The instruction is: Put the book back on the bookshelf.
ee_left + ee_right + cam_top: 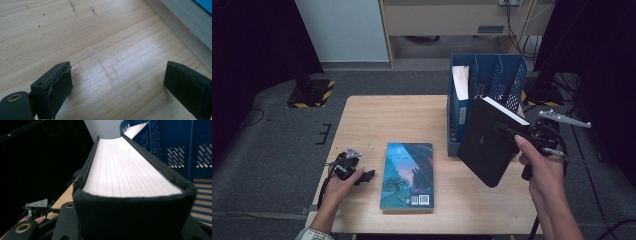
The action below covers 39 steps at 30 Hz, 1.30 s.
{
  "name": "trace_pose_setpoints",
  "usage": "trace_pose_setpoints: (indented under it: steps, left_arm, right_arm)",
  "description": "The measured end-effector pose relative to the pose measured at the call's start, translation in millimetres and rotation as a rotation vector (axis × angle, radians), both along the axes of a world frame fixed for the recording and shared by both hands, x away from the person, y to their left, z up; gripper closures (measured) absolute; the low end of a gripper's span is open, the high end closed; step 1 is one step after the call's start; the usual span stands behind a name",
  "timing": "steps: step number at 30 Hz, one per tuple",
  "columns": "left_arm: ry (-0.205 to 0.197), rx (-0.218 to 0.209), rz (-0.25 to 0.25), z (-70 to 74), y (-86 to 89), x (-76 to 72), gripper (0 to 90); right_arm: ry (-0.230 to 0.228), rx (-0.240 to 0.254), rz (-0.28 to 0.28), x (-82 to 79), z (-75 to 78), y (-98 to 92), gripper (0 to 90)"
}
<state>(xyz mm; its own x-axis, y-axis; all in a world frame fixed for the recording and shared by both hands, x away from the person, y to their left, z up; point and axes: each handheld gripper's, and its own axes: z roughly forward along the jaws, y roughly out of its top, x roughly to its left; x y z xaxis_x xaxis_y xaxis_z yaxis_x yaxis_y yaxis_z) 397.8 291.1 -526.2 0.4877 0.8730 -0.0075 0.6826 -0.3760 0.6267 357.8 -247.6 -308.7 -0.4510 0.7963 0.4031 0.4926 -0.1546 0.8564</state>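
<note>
Scene: a person at a wooden desk [362,120] works with hand-held tongs, shelving books into a blue file rack [487,80] at the desk's far right.
Black book [487,142]: held off the desk, tilted, just in front of the rack and overlapping its front edge in the high view; its white page edge [125,170] runs away from the camera toward the rack's slots in the right gripper view.
Right tongs [512,134]: clamped on the black book, jaws pressing both covers at one end.
Left tongs [117,87]: jaws wide apart with nothing between them, resting low on the desk, well left of the rack.
Blue book [408,175]: flat on the desk, cover up, left of the rack and just right of the left tongs; its page edge [182,25] shows at the corner of the left gripper view.
Rack: upright, several slots; the leftmost holds white papers [460,82], those to its right look free.
Step in hand: by the look of it, carrying the black book up toward a slot.
Next move: likely to square the book upright, line it up with a free slot and lower it in before letting go; the tilt needs correcting first, or a corner could catch a divider.
</note>
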Motion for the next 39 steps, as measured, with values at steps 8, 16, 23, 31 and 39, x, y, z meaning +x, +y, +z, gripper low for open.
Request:
trace_pose_setpoints:
  steps: [8,16,23,31,39]
  left_arm:
    - [-0.008,0.011,-0.001,-2.1,-1.9,-1.0,4.5]
    - [-0.065,-0.021,0.008,-8.6,-2.4,-3.9,0.0]
    - [-0.086,-0.035,0.011,-10.9,-1.9,-5.3,0.0]
    - [-0.087,-0.035,0.01,-10.9,-2.4,-4.9,0.0]
    - [-0.087,-0.035,0.009,-10.9,-3.8,-4.4,0.0]
  right_arm:
    - [-0.011,0.006,-0.052,1.5,12.2,-12.7,53.1]
    - [-0.012,0.003,-0.089,4.4,21.9,-21.9,53.2]
    - [-0.005,-0.026,-0.128,13.6,33.7,-26.8,53.2]
    - [-0.011,-0.05,-0.17,33.4,39.0,-32.7,53.2]
    - [0.0,-0.097,-0.214,51.7,34.1,-47.4,53.2]
